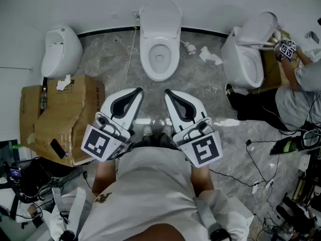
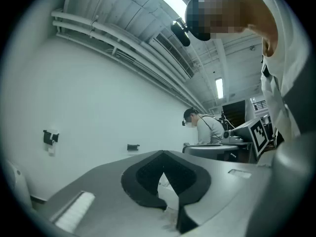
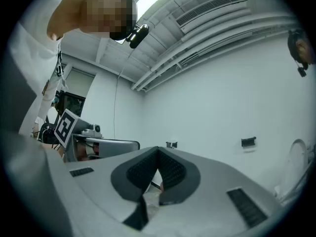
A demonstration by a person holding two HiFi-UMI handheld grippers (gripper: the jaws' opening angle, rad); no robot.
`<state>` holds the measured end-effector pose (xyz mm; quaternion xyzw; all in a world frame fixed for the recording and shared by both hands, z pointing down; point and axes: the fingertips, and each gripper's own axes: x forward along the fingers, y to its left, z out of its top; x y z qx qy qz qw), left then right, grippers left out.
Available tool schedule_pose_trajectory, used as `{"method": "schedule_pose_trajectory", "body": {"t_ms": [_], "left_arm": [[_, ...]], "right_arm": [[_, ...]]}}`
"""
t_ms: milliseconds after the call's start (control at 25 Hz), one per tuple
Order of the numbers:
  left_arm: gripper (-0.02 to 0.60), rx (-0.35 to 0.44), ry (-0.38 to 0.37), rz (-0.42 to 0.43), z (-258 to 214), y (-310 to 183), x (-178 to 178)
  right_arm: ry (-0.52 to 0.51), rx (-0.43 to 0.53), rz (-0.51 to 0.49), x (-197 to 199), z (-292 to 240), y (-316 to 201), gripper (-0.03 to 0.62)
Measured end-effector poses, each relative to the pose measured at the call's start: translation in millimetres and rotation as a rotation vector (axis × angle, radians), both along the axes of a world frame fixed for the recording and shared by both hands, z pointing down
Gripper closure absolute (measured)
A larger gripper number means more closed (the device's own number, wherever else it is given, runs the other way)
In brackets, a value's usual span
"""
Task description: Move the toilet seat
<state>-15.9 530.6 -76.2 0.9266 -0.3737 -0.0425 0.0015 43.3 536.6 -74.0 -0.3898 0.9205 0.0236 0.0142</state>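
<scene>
Toilet seat point(image 1: 146, 54) sits on the middle toilet point(image 1: 160, 72), dead ahead of both pairs of jaws and well apart from them. It looks to lie down round the bowl, with the lid point(image 1: 160, 11) raised against the wall behind it. The left gripper point(image 1: 138, 90) and right gripper point(image 1: 168, 92) are side by side, held level out in front of the person's white shirt point(image 1: 150, 185), tips aimed at the bowl. Nothing is touching the seat.

In the left gripper view, the left gripper point(image 2: 163, 154) has its dark pads closed tip to tip, nothing between them. It's the same in the right gripper view: the right gripper point(image 3: 157, 149) has its jaws together and empty, with white wall beyond.

Left of the left jaws sits a cardboard box point(image 1: 60, 114) on the marbled floor point(image 1: 115, 64), with a white urinal point(image 1: 60, 51) beyond it. Ahead and right of the right jaws, crumpled paper point(image 1: 210, 56) lies on the floor. Further right, a second person point(image 1: 296, 94) works at another toilet point(image 1: 243, 59), with a marker cube point(image 1: 288, 48) up by its raised lid.
</scene>
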Motion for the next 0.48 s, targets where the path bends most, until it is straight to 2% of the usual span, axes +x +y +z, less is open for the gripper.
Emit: {"method": "schedule_pose_trajectory", "body": {"t_ms": [240, 480], "left_arm": [[0.580, 0.005, 0.000, -0.014, -1, -8, -1], [0.580, -0.008, 0.025, -0.043, 5, -17, -2]], "right_arm": [[-0.023, -0.001, -0.002, 0, -1, -8, 0.595], [-0.030, 0.046, -0.003, 9, -3, -14, 0.594]]}}
